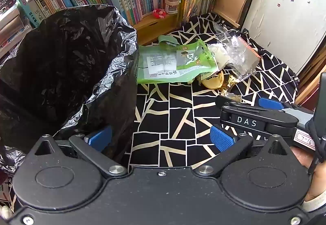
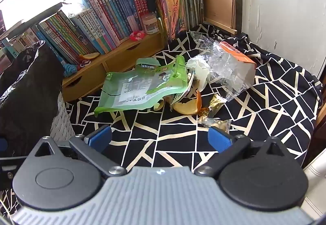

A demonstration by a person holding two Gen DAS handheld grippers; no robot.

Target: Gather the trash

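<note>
Green pouch (image 2: 140, 86) lies flat just beside the black-lined bin (image 2: 30, 86). Light, floppy, slick film; pinch a free corner. Left gripper (image 1: 161, 139) and right gripper (image 2: 161, 137) gape wide, both empty.

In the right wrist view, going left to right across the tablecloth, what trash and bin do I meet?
Black bin bag → green snack pouch → white crumpled tissue → clear plastic wrapper with orange carton.

Black left tool (image 1: 161, 139) with blue ribbed pads (image 1: 221, 140), silver screws.
</note>
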